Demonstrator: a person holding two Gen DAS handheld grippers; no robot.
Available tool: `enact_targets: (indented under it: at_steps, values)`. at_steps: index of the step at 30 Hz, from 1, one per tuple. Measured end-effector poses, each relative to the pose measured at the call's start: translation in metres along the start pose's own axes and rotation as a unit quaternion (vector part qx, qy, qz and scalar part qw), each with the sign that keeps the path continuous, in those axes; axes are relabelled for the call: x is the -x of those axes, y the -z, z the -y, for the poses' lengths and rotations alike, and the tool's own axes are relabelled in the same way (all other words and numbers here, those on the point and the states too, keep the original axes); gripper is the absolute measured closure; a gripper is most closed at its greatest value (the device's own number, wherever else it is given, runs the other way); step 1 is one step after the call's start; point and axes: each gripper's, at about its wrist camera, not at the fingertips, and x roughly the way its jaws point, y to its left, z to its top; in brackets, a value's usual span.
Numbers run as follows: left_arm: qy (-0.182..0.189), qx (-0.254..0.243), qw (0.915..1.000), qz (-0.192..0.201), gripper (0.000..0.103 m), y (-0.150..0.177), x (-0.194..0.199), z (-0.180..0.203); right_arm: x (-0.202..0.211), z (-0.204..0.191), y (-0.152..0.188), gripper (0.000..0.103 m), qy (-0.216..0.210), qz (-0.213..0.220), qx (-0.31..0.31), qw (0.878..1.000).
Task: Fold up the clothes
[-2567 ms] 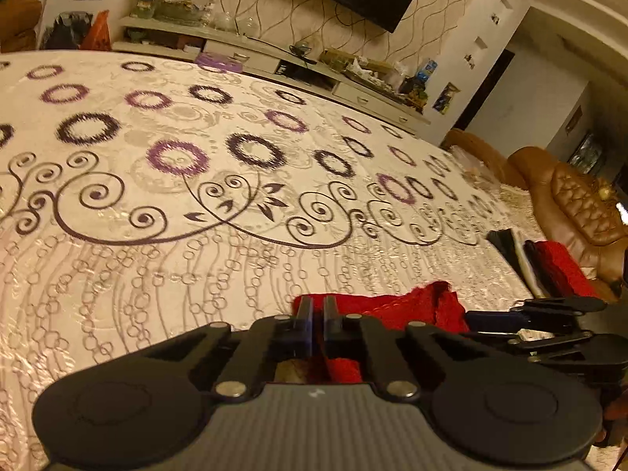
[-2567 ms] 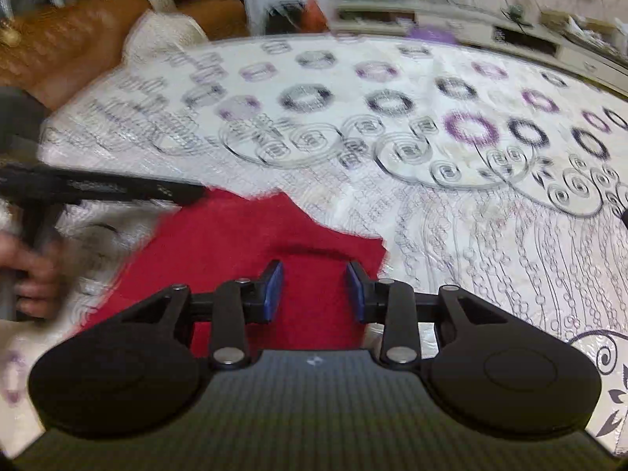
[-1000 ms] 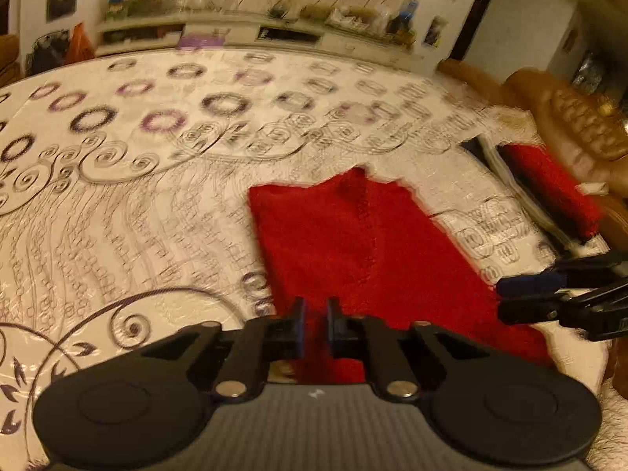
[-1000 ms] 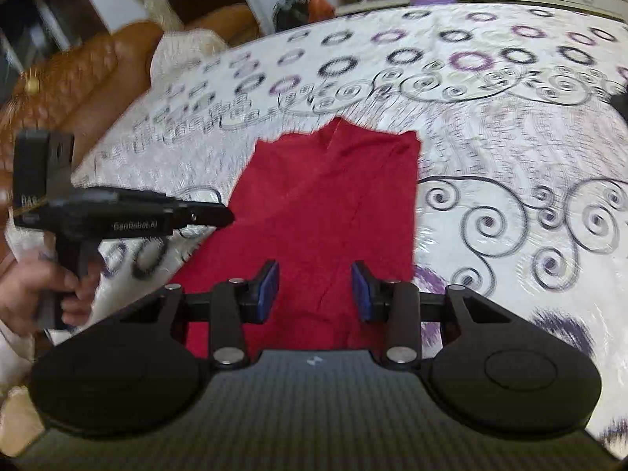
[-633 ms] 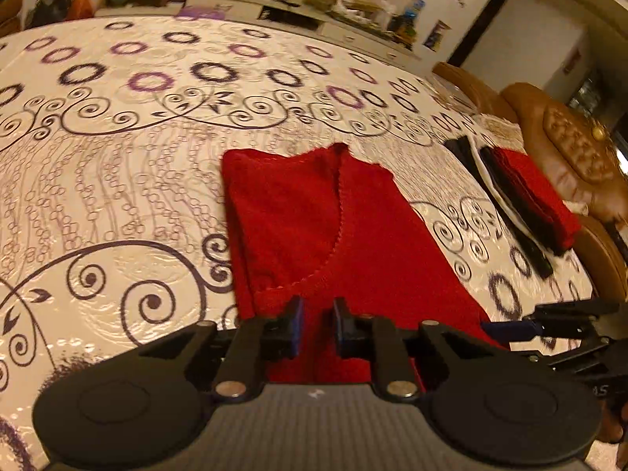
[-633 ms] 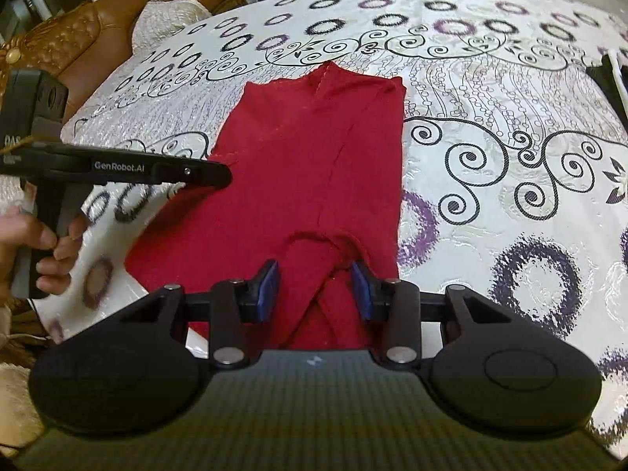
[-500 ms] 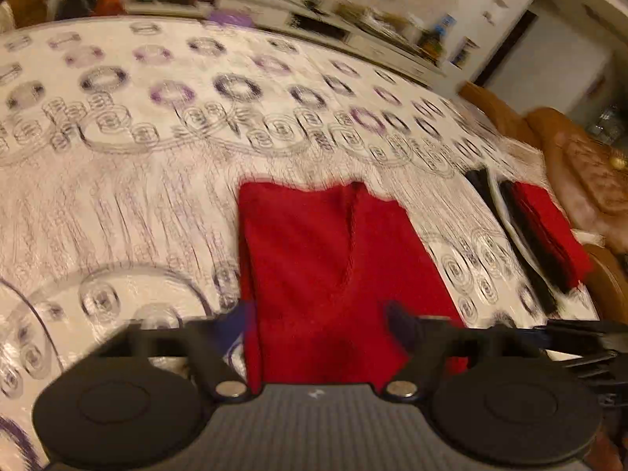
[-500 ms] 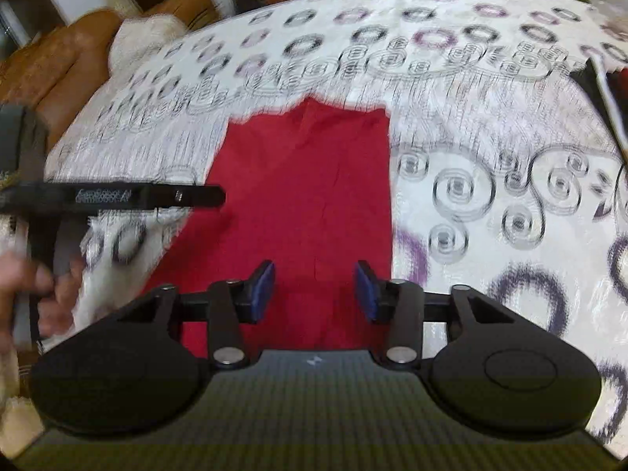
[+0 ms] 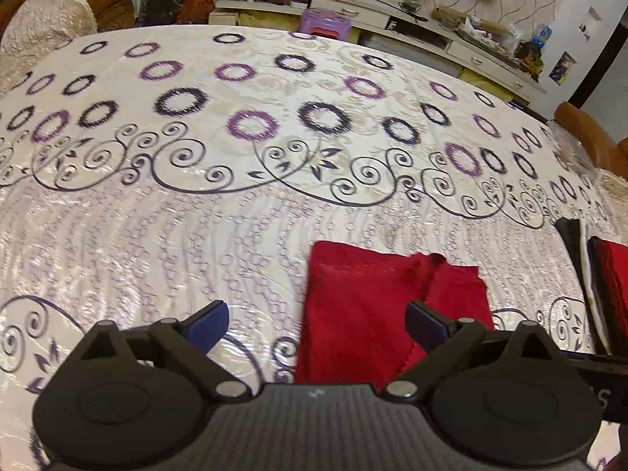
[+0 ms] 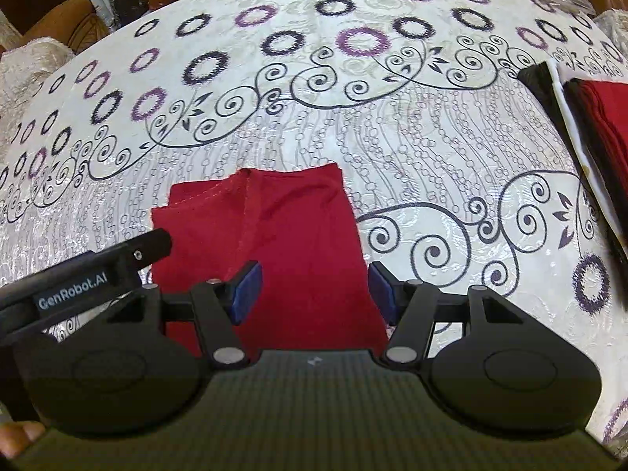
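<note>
Red garment [image 9: 365, 314]: lies flat on the bedspread, in the lower middle of the left wrist view and the lower centre of the right wrist view; its near part is hidden behind both gripper bodies.
Bedspread [image 9: 235, 216]: cream, with purple and black rings and dark scrolls; it fills most of both views.
Left gripper [image 9: 316, 324]: at the bottom of its own view, jaws opening and wide apart, nothing clamped. The left blue pad [image 9: 206, 322] is over bare bedspread, the right one over the garment's right part. In the right wrist view it reaches in from the left edge, its tip at the garment's left side.
Right gripper [image 10: 314, 288]: at the bottom of its view, jaws opening, blue pads [image 10: 247, 290] apart with the garment showing between them, not pinched.
Folded pile [image 10: 588, 117]: black, white and red cloth at the right edge of both views, well apart from the garment.
Shelf [image 9: 353, 4]: cluttered, along the wall at the top of the left wrist view.
</note>
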Motion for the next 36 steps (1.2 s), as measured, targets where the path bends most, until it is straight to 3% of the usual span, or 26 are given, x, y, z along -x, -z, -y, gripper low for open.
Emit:
enact_targets:
  at_steps: [8,13,15,36]
  values:
    - [-0.049,-0.028,0.9976,-0.041,0.000,-0.006,-0.002,0.005,-0.001,-0.005,-0.006,0.036,0.014,-0.028,0.006,0.999]
    - [-0.067,-0.037,0.9964,-0.037,0.000,-0.004,0.005,0.012,0.001,-0.010,-0.003,0.036,0.012,-0.039,0.011,0.999]
    - [-0.070,-0.035,0.9956,-0.052,0.000,-0.004,0.007,0.012,0.003,-0.011,-0.002,0.035,0.015,-0.044,0.010,0.999]
    - [-0.078,-0.025,0.9953,-0.051,0.000,0.031,0.046,0.011,0.036,-0.014,0.036,0.035,0.026,-0.039,0.036,0.998]
